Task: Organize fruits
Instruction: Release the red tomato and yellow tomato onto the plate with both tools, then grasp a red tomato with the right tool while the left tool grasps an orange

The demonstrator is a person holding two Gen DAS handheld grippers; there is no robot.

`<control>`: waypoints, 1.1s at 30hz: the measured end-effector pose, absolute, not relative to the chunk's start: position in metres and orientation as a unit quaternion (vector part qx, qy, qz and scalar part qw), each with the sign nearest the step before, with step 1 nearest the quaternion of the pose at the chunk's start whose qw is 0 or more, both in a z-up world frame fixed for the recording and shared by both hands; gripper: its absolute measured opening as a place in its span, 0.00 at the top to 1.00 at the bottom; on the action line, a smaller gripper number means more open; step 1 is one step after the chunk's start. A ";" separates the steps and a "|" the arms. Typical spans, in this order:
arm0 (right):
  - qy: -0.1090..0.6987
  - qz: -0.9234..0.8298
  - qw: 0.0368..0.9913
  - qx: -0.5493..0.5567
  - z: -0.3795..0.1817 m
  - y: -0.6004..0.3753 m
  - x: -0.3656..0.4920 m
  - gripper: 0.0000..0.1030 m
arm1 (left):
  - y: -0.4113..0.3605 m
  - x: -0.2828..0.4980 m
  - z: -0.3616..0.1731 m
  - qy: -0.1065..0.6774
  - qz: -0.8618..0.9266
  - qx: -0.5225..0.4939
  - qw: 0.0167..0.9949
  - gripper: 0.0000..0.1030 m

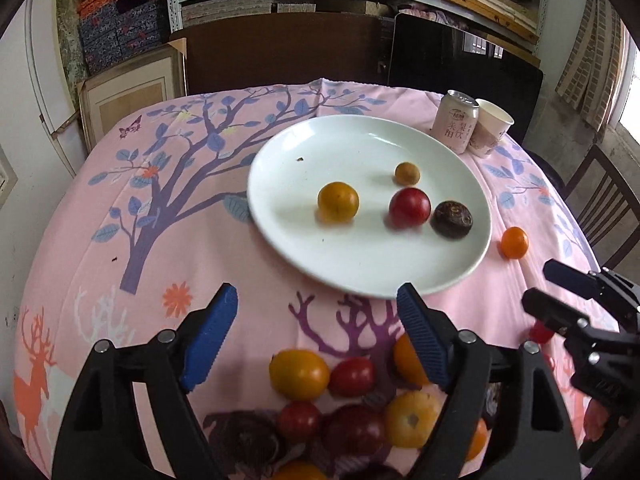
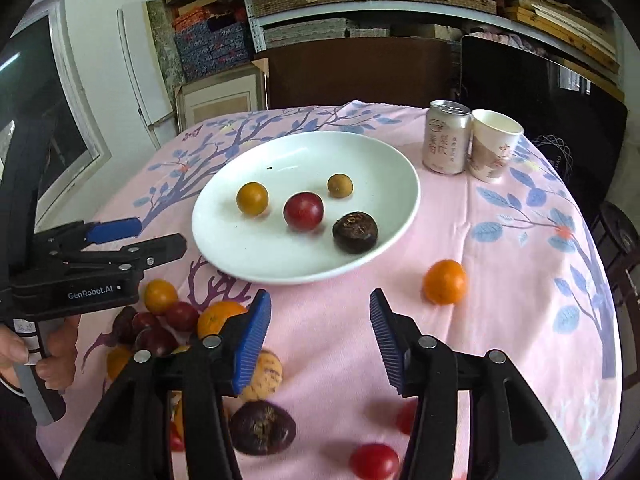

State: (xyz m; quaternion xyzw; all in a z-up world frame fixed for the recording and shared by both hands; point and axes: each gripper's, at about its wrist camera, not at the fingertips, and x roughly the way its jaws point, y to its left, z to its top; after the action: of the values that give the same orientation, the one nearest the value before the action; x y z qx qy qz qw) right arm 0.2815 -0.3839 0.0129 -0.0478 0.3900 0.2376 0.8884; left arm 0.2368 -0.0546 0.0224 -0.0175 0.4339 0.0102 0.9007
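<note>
A white plate (image 1: 360,264) (image 2: 224,240) on the pink tablecloth holds a yellow fruit (image 1: 338,202) (image 2: 252,198), a red fruit (image 1: 409,207) (image 2: 303,211), a small tan fruit (image 1: 407,173) (image 2: 339,185) and a dark brown fruit (image 1: 452,219) (image 2: 355,232). A loose orange fruit (image 1: 514,243) (image 2: 445,282) lies right of the plate. A pile of yellow, red and dark fruits (image 1: 352,400) (image 2: 168,320) lies in front of the plate. My left gripper (image 1: 316,320) (image 2: 160,236) is open and empty above the pile. My right gripper (image 2: 318,328) (image 1: 540,284) is open and empty near the plate's front edge.
A pink drink can (image 1: 456,122) (image 2: 446,138) and a paper cup (image 1: 491,128) (image 2: 494,146) stand behind the plate on the right. Red fruits (image 2: 374,460) and a dark fruit (image 2: 262,428) lie under the right gripper. Chairs and shelves stand beyond the table.
</note>
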 end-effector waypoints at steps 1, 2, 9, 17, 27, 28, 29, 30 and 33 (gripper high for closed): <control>0.385 0.233 0.892 -0.045 0.016 -0.392 0.272 0.49 | -0.053 0.226 0.022 0.434 0.012 -0.018 0.901 0.22; 0.380 0.228 0.896 -0.042 0.018 -0.400 0.264 0.49 | -0.051 0.216 0.022 0.433 0.012 -0.018 0.901 0.21; 0.384 0.188 0.903 -0.032 0.012 -0.445 0.215 0.49 | -0.040 0.159 0.022 0.419 0.013 -0.027 0.907 0.17; 0.412 0.153 0.897 -0.050 -0.018 -0.451 0.201 0.49 | -0.037 0.118 0.014 0.407 0.014 -0.016 0.913 0.17; 0.420 0.130 0.892 -0.101 -0.045 -0.418 0.222 0.67 | -0.028 0.104 -0.012 0.427 0.012 0.011 0.904 0.16; 0.427 0.139 0.888 -0.097 -0.048 -0.417 0.224 0.72 | -0.028 0.105 -0.015 0.430 0.010 0.015 0.903 0.16; 0.427 0.142 0.888 -0.091 -0.049 -0.418 0.225 0.73 | -0.029 0.106 -0.019 0.434 0.010 0.018 0.901 0.16; 0.421 0.141 0.891 -0.094 -0.049 -0.417 0.223 0.73 | -0.029 0.107 -0.021 0.437 0.010 0.021 0.899 0.16; 0.419 0.146 0.893 -0.076 -0.048 -0.423 0.220 0.73 | -0.030 0.113 -0.027 0.446 0.009 0.018 0.895 0.16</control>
State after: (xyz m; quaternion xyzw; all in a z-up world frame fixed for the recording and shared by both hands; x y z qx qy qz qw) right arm 0.2199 -0.4230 -0.0478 -0.0763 0.4189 0.1463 0.8929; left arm 0.1135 -0.0298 -0.0274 0.0178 0.4455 0.0094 0.8950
